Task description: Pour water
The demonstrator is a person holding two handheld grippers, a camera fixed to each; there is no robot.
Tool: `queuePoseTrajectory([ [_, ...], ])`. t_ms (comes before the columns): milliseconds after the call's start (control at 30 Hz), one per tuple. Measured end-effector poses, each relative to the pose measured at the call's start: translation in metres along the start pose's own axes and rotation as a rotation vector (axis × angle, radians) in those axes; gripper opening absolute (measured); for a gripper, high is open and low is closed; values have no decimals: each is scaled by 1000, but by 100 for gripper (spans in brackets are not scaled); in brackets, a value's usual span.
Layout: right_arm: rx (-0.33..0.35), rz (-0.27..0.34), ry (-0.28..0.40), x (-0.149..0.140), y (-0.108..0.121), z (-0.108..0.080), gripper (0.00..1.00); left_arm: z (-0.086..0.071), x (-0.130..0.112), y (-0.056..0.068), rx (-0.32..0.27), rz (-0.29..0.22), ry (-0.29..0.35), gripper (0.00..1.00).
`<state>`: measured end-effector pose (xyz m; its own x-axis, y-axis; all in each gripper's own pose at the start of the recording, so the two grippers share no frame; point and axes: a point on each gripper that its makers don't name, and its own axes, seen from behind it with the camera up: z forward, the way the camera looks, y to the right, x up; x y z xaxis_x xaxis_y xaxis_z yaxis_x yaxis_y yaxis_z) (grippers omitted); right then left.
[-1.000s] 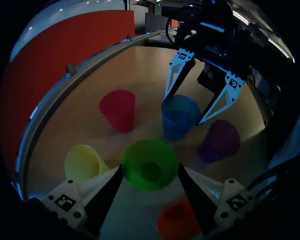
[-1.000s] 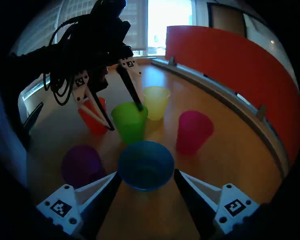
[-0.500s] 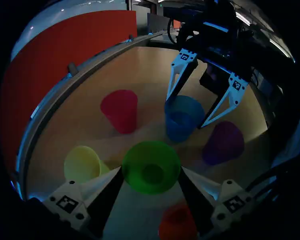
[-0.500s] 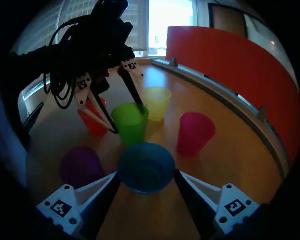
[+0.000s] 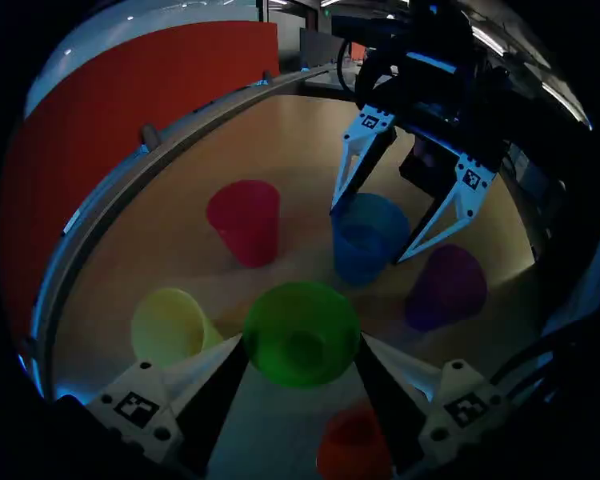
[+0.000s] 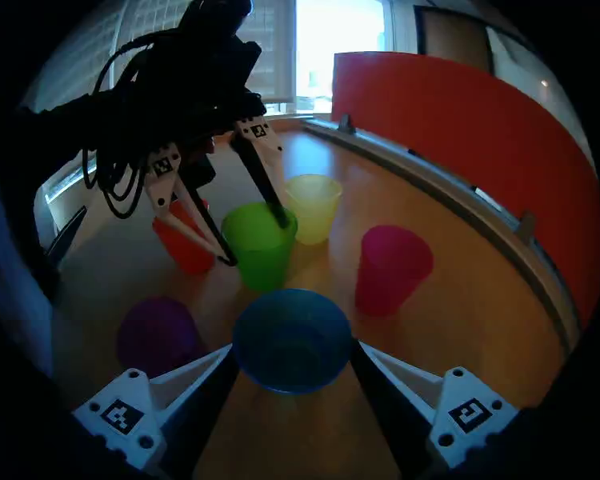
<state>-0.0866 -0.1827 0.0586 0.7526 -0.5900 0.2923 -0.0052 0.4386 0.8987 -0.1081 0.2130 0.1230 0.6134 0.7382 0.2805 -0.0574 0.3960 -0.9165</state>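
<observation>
Green cup (image 5: 300, 332) and blue cup (image 6: 292, 340), one pinched in each tool at the wooden bench (image 5: 284, 152).
Left tool (image 5: 300, 352) presses both fingers on the green cup; right tool (image 6: 292, 356) clamps the blue cup likewise, the two cups near each other. Pink cup (image 5: 246, 220), yellow cup (image 5: 168, 328), purple cup (image 5: 448, 284) and orange cup (image 5: 352, 444) stand around them on the bench.

In the left gripper view the orange cup (image 5: 344, 444) is cut off by the bottom edge and partly hidden behind a finger of the left tongs (image 5: 300, 344) gripping the green cup (image 5: 302, 330). Whether the blue cup (image 6: 292, 332) in the right tongs (image 6: 292, 352) holds water is too dim to tell.
</observation>
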Motion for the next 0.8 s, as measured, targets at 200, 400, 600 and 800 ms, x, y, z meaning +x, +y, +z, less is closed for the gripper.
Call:
queuePoseTrajectory([
  [200,5,7,6,2,-1,2,90,-2,0,-1,5,0,3,88],
  [400,-6,18,14,2,2,0,90,-5,2,-4,14,-7,14,88],
  [600,-1,35,43,13,1,-7,90,-13,7,-11,34,-19,29,88],
  [800,-12,34,73,29,-1,-18,90,-26,14,-13,51,-25,57,88],
])
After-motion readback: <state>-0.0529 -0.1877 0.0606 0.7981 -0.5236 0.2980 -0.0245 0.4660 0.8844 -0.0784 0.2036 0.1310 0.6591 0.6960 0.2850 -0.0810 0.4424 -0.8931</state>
